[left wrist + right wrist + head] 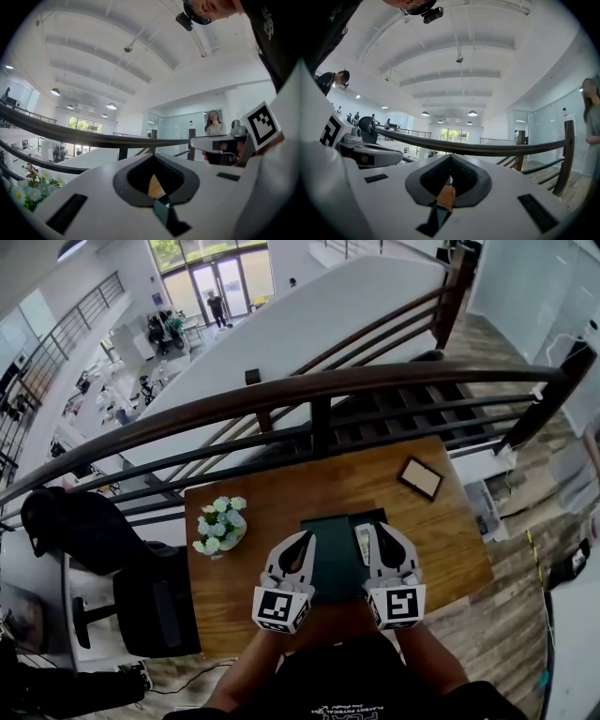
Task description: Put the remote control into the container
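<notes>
Two grippers, left (307, 538) and right (378, 529), are pressing their jaws together on nothing. Only the head view is showing the remote control (362, 542) lying along the container's (330, 570) right side; gripper views are facing the railing (487, 149).

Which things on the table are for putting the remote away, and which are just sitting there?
For the job:
remote control
dark green container

Just lying about:
white flowers
small framed picture
</notes>
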A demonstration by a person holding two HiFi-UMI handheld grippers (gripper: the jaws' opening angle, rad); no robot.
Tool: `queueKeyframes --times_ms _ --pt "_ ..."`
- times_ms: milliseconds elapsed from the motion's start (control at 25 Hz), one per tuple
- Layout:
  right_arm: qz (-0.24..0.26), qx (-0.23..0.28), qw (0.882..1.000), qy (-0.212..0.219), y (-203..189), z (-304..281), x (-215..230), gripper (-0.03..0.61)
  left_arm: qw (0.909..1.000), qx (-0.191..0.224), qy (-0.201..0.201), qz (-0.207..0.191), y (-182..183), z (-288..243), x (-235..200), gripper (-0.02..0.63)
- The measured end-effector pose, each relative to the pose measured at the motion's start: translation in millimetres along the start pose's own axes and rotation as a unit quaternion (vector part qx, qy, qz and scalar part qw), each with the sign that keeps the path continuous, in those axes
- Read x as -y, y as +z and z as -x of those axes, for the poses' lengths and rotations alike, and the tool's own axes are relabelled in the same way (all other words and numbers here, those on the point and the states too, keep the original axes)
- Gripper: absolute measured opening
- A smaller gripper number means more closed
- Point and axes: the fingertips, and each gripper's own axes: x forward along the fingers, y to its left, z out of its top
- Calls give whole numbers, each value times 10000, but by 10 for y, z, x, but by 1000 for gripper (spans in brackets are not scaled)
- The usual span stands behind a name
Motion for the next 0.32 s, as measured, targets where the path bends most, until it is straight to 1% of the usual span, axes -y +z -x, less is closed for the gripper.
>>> queueKeyframes --times_ms 320 --pt "116 24 9999 65 29 -45 -13 29 10000 -10 4 -48 -13 -27 -38 8"
